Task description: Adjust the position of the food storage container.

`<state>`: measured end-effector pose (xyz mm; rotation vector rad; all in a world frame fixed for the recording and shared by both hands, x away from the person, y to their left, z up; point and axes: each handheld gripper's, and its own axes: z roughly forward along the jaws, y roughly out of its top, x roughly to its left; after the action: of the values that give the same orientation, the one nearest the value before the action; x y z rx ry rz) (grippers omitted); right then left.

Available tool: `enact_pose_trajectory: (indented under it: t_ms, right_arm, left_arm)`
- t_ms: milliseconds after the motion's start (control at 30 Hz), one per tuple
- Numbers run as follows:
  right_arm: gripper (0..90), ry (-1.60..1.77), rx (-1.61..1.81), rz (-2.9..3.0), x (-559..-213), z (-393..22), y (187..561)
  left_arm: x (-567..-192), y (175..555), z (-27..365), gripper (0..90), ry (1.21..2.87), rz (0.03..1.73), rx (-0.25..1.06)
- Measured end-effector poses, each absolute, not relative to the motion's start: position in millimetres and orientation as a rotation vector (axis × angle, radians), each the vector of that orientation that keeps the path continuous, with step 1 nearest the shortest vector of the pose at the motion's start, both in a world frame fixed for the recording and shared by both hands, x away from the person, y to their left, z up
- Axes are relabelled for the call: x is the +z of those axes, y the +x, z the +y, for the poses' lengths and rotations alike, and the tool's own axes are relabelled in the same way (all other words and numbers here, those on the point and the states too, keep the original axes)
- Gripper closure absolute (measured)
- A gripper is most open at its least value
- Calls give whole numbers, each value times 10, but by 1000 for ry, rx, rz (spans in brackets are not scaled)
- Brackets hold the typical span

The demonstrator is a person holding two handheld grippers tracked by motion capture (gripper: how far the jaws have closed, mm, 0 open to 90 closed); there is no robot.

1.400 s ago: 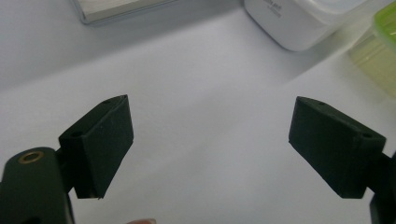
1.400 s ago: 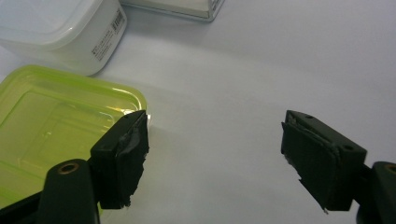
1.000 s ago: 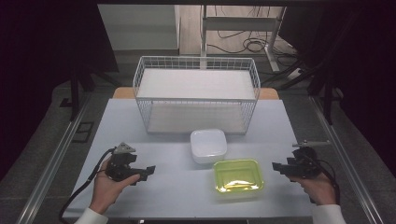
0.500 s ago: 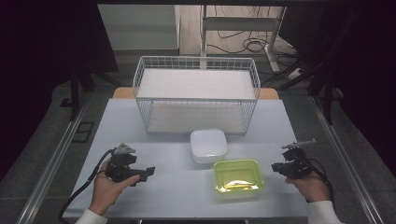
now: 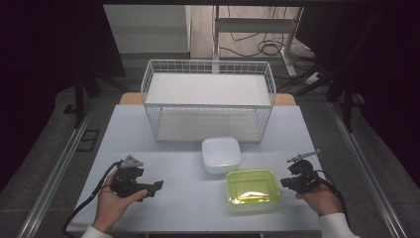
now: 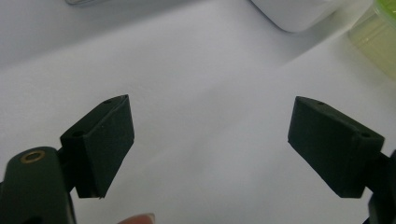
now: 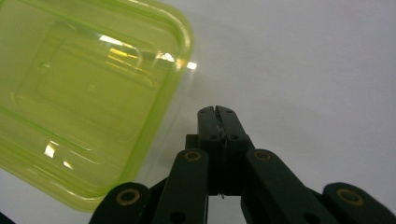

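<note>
Two hands low; right gripper (image 7: 217, 111) clamped empty beside green container (image 7: 88, 93).

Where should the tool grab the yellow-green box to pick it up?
Probably by the wall and rim of the yellow-green box nearest the right tool, coming from the right. The box sits open side up with a thin raised rim, so one jaw could go inside and one outside. That tool is shut now.

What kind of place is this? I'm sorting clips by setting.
Probably a lab or test workspace, not a home: a plain white table inside a dark enclosure, cables loose on the floor behind, and a staged set of a wire basket and two plastic containers.
</note>
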<state>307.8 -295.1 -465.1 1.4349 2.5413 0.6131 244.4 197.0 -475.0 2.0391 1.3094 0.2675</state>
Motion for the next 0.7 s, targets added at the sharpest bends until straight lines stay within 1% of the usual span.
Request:
enact_pose_trajectory:
  t_ms: [500, 700]
  right_arm:
    - [889, 1348, 601, 2613, -4700, -2696, 3008]
    - [889, 1297, 637, 2629, -4712, -2527, 2969]
  left_arm:
    - [-4763, 2448, 1958, 140, 2056, 1305, 265]
    - [-4763, 2460, 1959, 141, 2051, 1306, 256]
